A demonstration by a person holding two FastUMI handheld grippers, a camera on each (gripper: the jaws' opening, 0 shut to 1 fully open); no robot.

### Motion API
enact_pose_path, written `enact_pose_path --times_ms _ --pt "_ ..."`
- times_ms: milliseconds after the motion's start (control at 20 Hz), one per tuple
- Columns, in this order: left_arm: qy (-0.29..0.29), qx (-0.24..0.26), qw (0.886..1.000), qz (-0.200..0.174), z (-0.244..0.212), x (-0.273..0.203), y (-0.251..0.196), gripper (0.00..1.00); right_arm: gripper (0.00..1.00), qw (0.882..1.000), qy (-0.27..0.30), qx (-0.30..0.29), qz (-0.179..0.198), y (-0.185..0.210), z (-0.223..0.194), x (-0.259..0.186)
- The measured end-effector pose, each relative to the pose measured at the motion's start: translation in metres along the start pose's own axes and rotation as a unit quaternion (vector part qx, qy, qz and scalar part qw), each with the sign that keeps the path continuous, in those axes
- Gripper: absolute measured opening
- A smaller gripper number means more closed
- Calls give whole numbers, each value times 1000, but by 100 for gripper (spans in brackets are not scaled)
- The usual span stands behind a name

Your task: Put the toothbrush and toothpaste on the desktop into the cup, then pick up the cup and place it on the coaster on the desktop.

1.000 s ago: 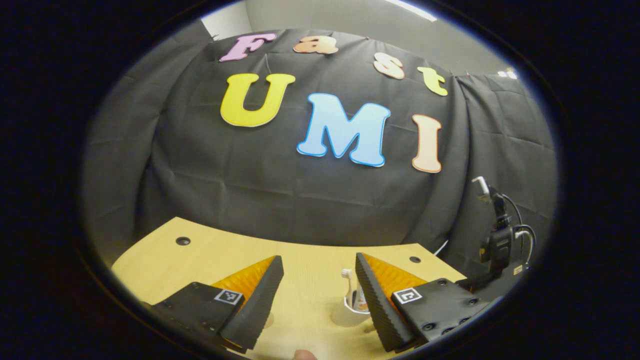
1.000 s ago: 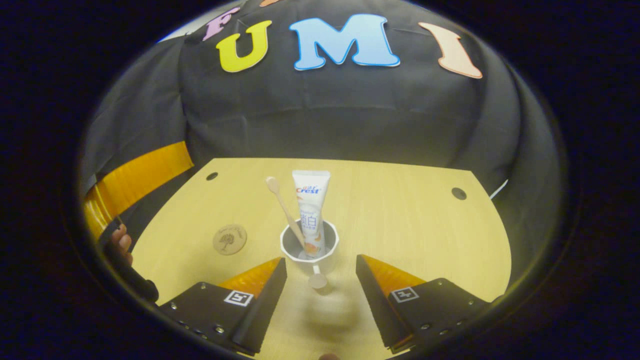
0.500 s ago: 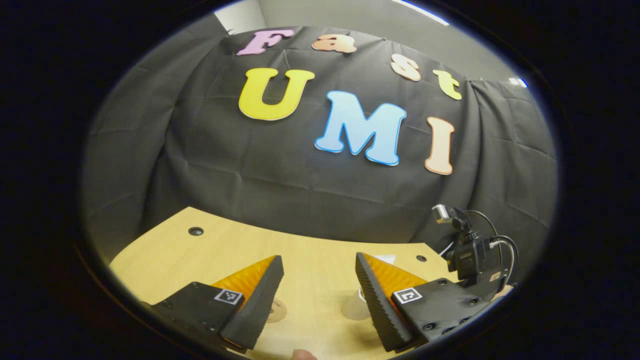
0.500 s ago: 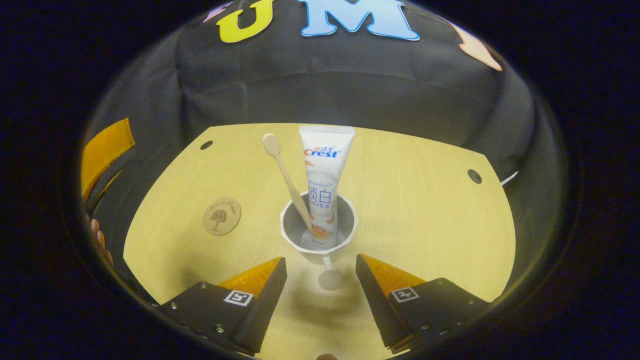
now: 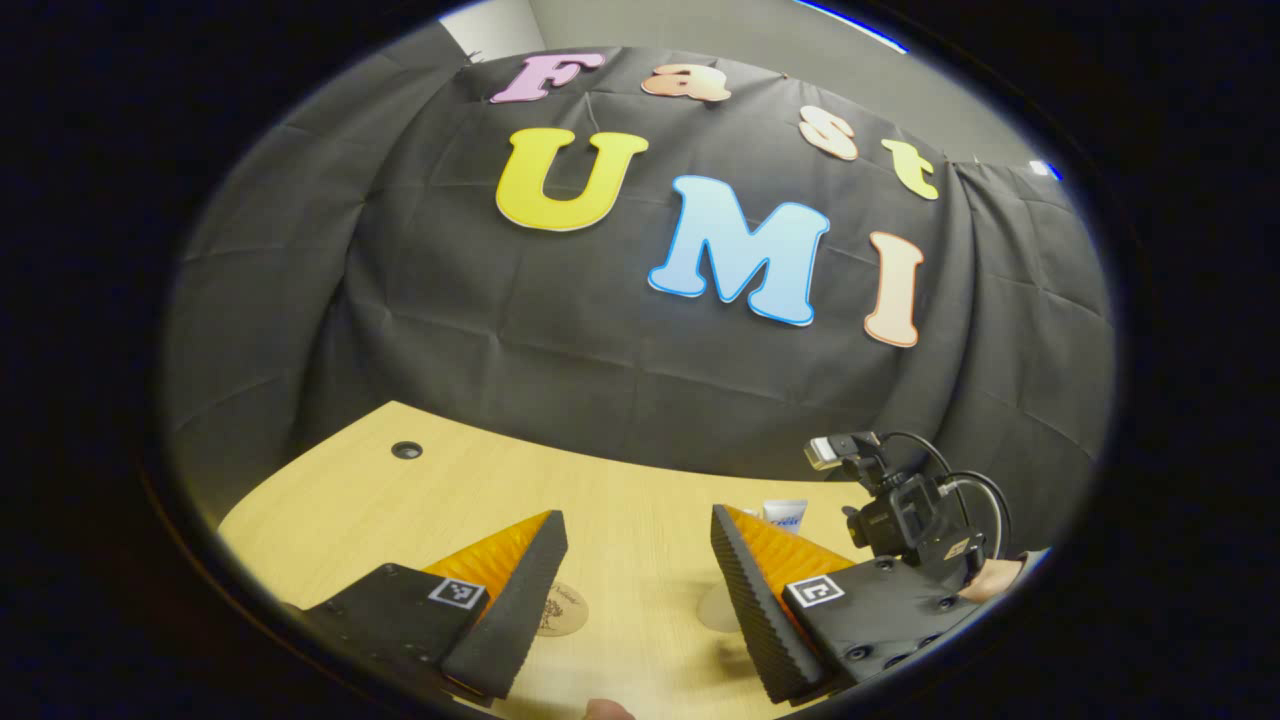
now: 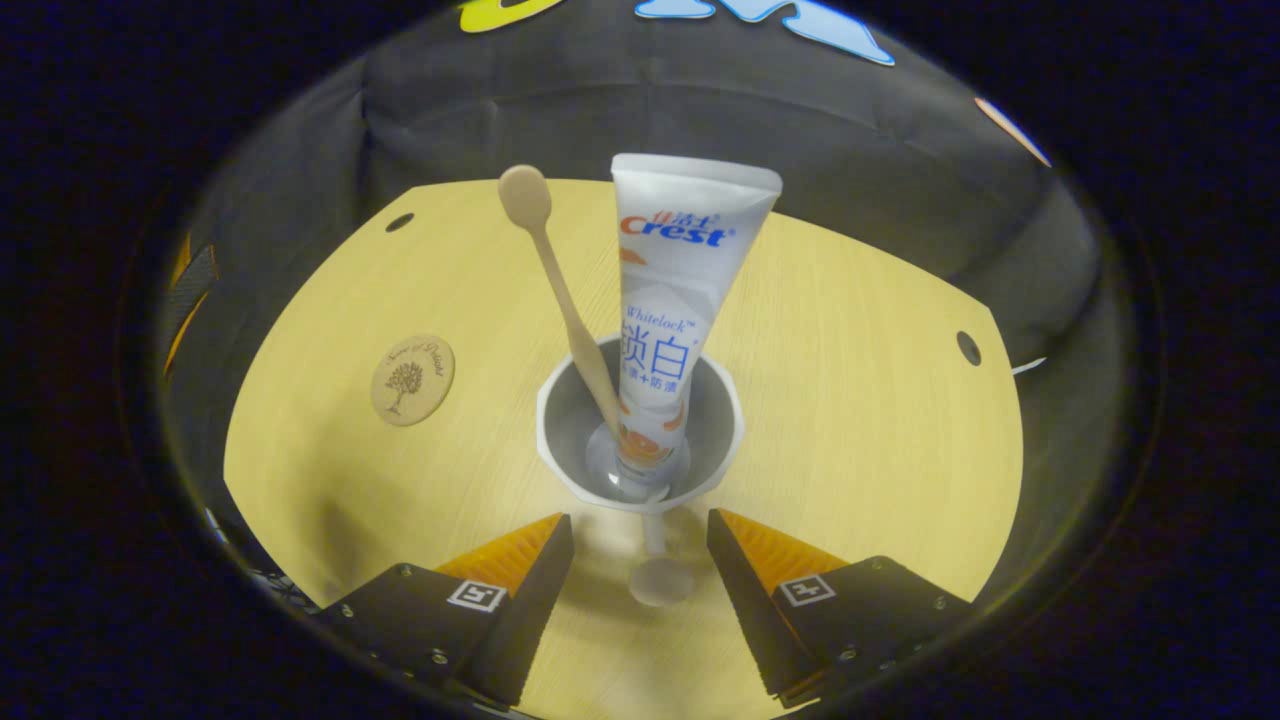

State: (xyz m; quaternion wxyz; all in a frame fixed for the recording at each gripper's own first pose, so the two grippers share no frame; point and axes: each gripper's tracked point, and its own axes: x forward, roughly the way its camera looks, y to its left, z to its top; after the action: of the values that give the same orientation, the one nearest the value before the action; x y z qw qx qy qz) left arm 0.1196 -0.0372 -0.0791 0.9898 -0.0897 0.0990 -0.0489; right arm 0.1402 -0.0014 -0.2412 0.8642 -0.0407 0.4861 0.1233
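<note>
Right gripper view: the white cup (image 6: 640,425) stands on the wooden desk (image 6: 850,400), very close in front of the fingers.
Inside the cup: the toothpaste tube (image 6: 675,300) stands up with its cap down, and the wooden toothbrush (image 6: 565,290) leans next to it.
Cup handle: a short stem with a round end (image 6: 657,570) sticks out toward the camera, right between the two fingers.
Right gripper (image 6: 640,560): its fingers are spread wide and touch nothing.
What changed: a second ago the cup looked small and far. Now it looks big and near, so this gripper has come down close to it.
What that means: the putting-in part looks done. I think grabbing the cup by its handle comes next.
Coaster (image 6: 412,365): the round wooden disc lies flat to the left of the cup, apart from it, with nothing on it.
Left gripper view: the left gripper (image 5: 640,590) is spread too and holds nothing. The coaster (image 5: 560,610) peeks out by its left finger.
Farther off: the other gripper's black camera and cables (image 5: 905,510) show at the right, lower than before.
</note>
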Motion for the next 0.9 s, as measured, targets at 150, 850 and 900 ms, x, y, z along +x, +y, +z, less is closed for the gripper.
enact_pose_path --times_ms 150,850,900 --pt "5 -9 1000 8 -3 -2 8 94 83 1000 24 -12 0 1 -7 10" --pt "5 -28 999 36 -7 -10 32 94 46 999 51 -4 8 -1 -3 25" --pt "5 -28 999 38 -7 -10 33 94 34 999 53 -1 12 -1 -4 21"
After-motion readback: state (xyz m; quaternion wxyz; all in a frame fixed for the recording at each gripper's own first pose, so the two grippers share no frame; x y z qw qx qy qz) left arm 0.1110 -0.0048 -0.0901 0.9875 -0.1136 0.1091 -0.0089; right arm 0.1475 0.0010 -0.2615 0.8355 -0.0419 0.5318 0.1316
